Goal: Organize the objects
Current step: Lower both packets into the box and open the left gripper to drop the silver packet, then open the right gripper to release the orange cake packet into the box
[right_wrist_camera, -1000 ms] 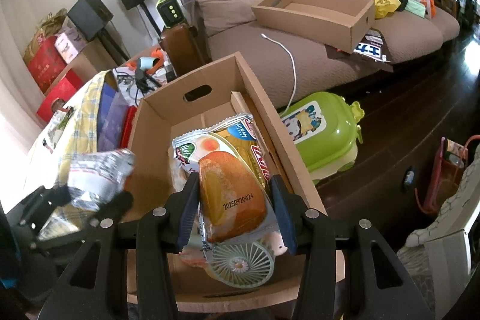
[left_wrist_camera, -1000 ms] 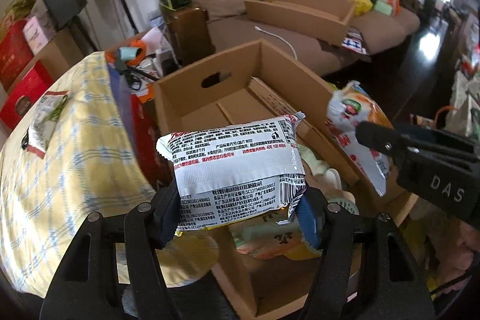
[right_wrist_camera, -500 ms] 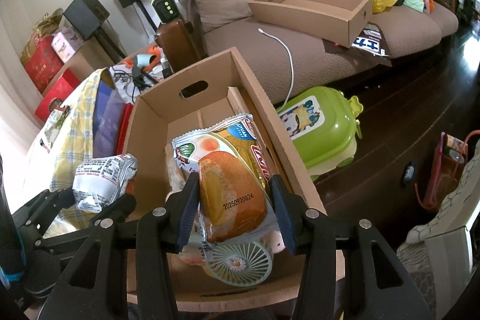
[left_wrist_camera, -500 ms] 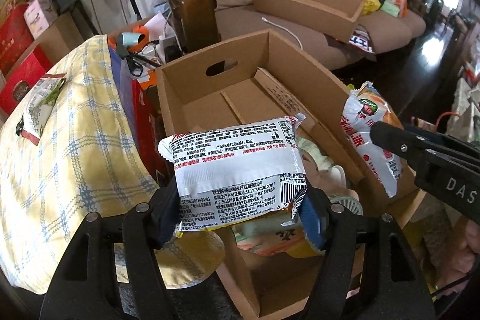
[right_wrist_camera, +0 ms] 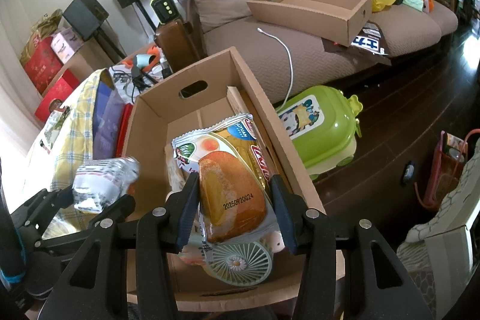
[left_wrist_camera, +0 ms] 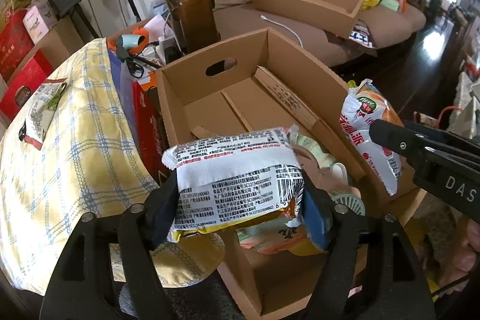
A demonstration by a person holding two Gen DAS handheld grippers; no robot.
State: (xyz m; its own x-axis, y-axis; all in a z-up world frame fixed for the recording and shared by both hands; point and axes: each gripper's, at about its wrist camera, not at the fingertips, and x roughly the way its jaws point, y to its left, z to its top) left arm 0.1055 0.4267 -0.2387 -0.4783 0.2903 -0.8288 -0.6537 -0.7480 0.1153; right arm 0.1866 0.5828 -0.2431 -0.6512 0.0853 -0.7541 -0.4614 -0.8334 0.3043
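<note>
Left claw [left_wrist_camera: 240,200] was opening with the white printed snack packet [left_wrist_camera: 237,179] still between its pads, over the near-left corner of the open cardboard box [left_wrist_camera: 300,65]. Right claw [right_wrist_camera: 234,209] gripped the orange cake packet [right_wrist_camera: 228,170] over the box's near end, above a small mint fan [right_wrist_camera: 240,261] lying inside.

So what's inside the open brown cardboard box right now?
In the open brown cardboard box, the far end shows bare floor; at the near end lies a pale green fan among wrappers, partly hidden by the held packets.
</note>
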